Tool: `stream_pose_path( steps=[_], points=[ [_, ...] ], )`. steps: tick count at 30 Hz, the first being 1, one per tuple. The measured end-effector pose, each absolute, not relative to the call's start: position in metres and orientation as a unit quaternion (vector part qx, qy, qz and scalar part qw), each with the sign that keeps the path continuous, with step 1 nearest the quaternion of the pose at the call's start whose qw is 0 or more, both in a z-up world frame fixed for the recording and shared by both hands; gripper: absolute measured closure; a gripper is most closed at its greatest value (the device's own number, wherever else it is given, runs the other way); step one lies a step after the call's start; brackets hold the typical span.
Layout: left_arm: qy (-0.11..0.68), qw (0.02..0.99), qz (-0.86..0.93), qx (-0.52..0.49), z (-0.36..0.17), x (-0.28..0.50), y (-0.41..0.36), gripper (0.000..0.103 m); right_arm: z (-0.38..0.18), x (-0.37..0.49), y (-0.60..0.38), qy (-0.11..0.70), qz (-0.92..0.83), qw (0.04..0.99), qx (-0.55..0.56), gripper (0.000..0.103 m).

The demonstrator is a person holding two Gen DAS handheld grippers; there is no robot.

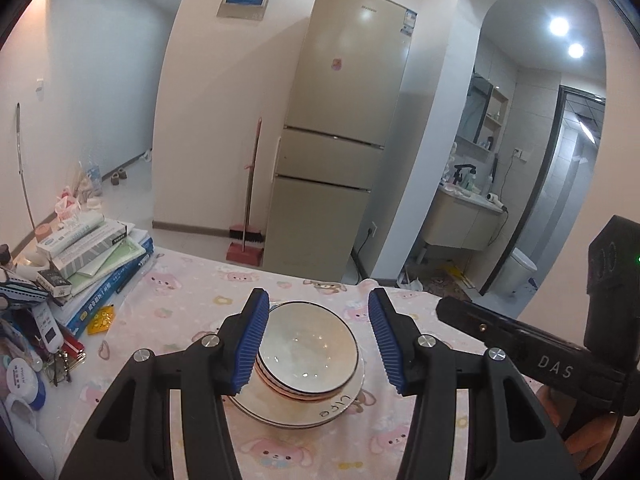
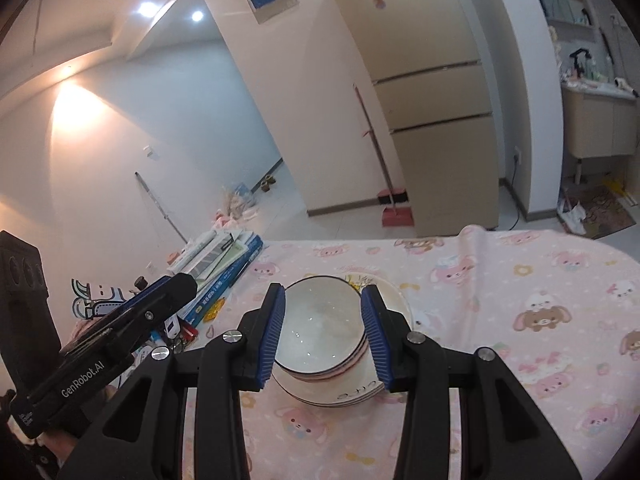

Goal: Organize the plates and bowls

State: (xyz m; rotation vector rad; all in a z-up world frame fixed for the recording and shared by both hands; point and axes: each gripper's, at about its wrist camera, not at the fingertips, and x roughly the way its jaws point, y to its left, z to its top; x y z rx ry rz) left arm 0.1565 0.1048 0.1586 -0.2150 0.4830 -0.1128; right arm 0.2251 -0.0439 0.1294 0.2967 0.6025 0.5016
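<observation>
Fingers (image 1: 256,336) of the left gripper (image 1: 318,340) stand apart, empty; the right gripper (image 2: 324,334) is likewise parted, holding nothing. Beyond both, white dark-rimmed ceramic bowls (image 1: 308,350) sit nested on stacked white plates (image 1: 340,410) upon the pink cartoon-print worktop (image 1: 180,300).

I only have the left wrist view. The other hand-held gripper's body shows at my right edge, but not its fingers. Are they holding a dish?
Observer: No. The right hand-held gripper is open and empty; the stacked bowls sit on the plates beyond its pads.
Operator: Any dishes on the cloth right of that stack?
Observer: None in the right wrist view; the pink tablecloth there shows only its cartoon print.
</observation>
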Motion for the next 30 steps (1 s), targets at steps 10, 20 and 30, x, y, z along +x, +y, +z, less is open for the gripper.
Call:
stream_pose_path(
  steps=[10, 20, 30],
  points=[
    [0.181, 0.977, -0.079, -0.085, 0.181, 0.068, 0.068, 0.047, 0.157, 0.132, -0.076, 0.219, 0.21, 0.943, 0.14, 0.063],
    [0.13, 0.982, -0.107, -0.081, 0.186, -0.006, 0.037, 0.047, 0.177, 0.028, -0.115, 0.128, 0.121, 0.977, 0.123, 0.063],
    [0.041, 0.993, -0.083, -0.068, 0.152, -0.011, 0.072, 0.044, 0.139, 0.043, -0.074, 0.065, 0.115, 0.983, 0.127, 0.063]
  ],
)
